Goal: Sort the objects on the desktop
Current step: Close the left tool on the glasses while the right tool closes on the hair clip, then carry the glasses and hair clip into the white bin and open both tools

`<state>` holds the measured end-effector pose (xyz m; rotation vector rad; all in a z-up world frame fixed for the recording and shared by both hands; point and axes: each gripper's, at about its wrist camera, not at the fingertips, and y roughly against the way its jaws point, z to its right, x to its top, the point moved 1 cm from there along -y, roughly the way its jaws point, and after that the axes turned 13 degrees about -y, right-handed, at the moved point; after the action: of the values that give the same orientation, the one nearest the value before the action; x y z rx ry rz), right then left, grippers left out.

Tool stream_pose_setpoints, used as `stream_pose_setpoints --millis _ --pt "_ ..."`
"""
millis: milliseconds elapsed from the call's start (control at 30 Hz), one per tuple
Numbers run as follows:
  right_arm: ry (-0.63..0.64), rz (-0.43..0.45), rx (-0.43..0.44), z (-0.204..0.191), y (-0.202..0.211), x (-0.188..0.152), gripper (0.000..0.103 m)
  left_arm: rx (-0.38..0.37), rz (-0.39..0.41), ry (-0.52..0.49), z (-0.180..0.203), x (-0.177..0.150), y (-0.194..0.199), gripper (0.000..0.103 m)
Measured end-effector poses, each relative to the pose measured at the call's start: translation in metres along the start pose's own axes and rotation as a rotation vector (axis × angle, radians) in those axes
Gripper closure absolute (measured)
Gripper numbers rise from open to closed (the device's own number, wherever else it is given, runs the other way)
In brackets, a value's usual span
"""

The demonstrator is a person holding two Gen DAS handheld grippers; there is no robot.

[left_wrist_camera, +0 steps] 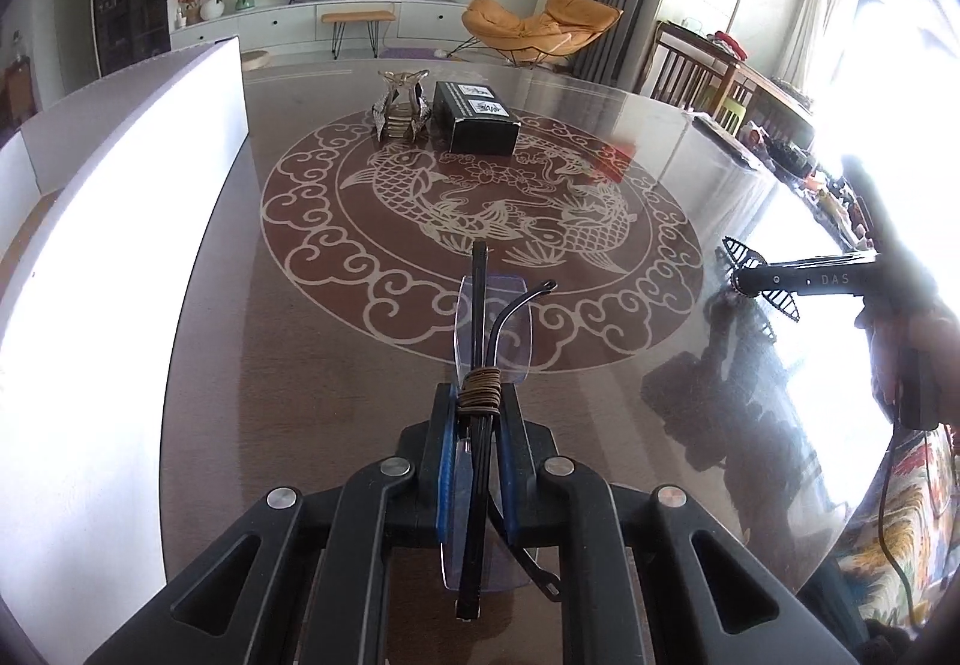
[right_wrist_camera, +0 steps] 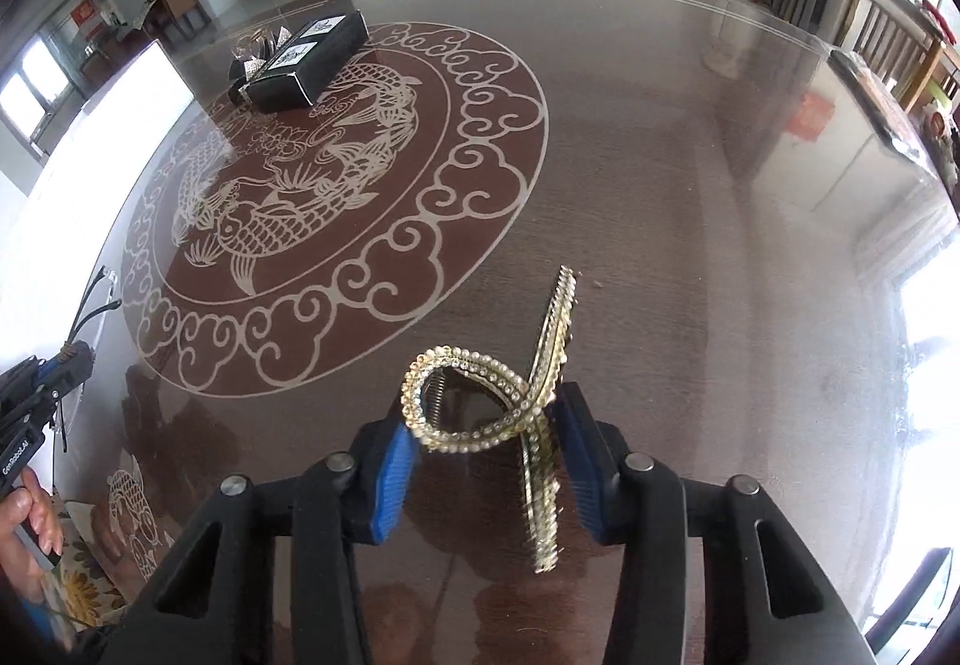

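Note:
Folded rimless glasses [left_wrist_camera: 493,314] with a brown cord wound round the arms stick out forward from my left gripper [left_wrist_camera: 477,410], which is shut on them above the table. A gold rhinestone hair clip [right_wrist_camera: 474,413], shaped like a loop with two crossing tails, sits between the blue pads of my right gripper [right_wrist_camera: 489,446]; both pads press on it, so the gripper is shut on the clip. In the right wrist view the left gripper [right_wrist_camera: 57,371] shows at the left edge with the glasses [right_wrist_camera: 96,299]. The right gripper [left_wrist_camera: 765,278] appears at the right of the left wrist view.
The dark glossy table [left_wrist_camera: 360,365] carries a round fish pattern. A black box [left_wrist_camera: 477,116] and a small metal and glass ornament [left_wrist_camera: 402,110] stand at its far side. A white open box [left_wrist_camera: 150,173] lines the left. Wooden chairs [left_wrist_camera: 696,77] stand beyond the right edge.

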<state>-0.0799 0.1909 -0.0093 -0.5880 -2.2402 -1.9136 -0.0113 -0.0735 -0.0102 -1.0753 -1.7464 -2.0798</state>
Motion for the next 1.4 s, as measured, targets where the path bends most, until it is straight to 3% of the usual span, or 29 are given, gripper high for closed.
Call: stream_pose_setpoints --millis 167,267,400,533,633,733,900,967,1000,1033,1067,1100,1133,1233,1300,1333,1400 --pt "-0.009 0.05 0.042 -0.012 0.023 0.0 0.06 -0.046 0.091 0.079 -0.011 0.005 0.038 0.091" --pt "0.014 0.078 0.101 -0.039 0.042 0.002 0.06 -0.057 0.156 0.132 -0.026 0.008 0.073 0.091" --pt "0.093 0.125 0.243 -0.111 0.073 0.006 0.06 0.0 0.226 0.177 -0.063 0.004 0.128 0.091" --pt "0.214 0.141 0.439 -0.216 0.099 -0.004 0.06 0.114 0.242 0.264 -0.126 -0.016 0.173 0.091" --pt "0.32 0.101 0.59 -0.301 0.109 -0.026 0.06 0.24 0.189 0.329 -0.176 -0.041 0.19 0.091" --pt "0.444 0.045 0.689 -0.378 0.109 -0.06 0.06 0.305 0.108 0.406 -0.219 -0.072 0.192 0.091" --pt "0.628 -0.028 0.653 -0.463 0.075 -0.114 0.06 0.313 -0.031 0.489 -0.253 -0.114 0.172 0.091" --pt "0.654 -0.037 0.604 -0.475 0.054 -0.125 0.059 0.322 -0.091 0.512 -0.253 -0.124 0.161 0.087" --pt "0.651 -0.046 0.586 -0.478 0.045 -0.127 0.059 0.316 -0.11 0.525 -0.253 -0.127 0.156 0.074" --pt "0.64 -0.073 0.576 -0.478 0.036 -0.128 0.051 0.308 -0.114 0.535 -0.252 -0.131 0.153 0.049" --pt "0.624 -0.102 0.57 -0.477 0.029 -0.128 0.034 0.305 -0.1 0.527 -0.249 -0.13 0.153 0.042" --pt "0.613 -0.115 0.572 -0.476 0.026 -0.129 0.026 0.315 -0.085 0.507 -0.243 -0.128 0.154 0.034" --pt "0.607 -0.105 0.58 -0.471 0.028 -0.129 0.017 0.342 -0.079 0.498 -0.239 -0.125 0.156 0.032" --pt "0.576 -0.019 0.626 -0.448 0.05 -0.122 0.017 0.371 -0.025 0.473 -0.225 -0.111 0.169 0.032" --pt "0.512 0.092 0.651 -0.42 0.07 -0.111 0.011 0.371 0.029 0.468 -0.215 -0.1 0.178 0.031" --pt "0.475 0.153 0.651 -0.404 0.08 -0.106 0.001 0.366 0.054 0.465 -0.21 -0.093 0.182 0.031" --pt "0.398 0.264 0.619 -0.365 0.086 -0.095 0.0 0.342 0.099 0.448 -0.194 -0.08 0.188 0.031"
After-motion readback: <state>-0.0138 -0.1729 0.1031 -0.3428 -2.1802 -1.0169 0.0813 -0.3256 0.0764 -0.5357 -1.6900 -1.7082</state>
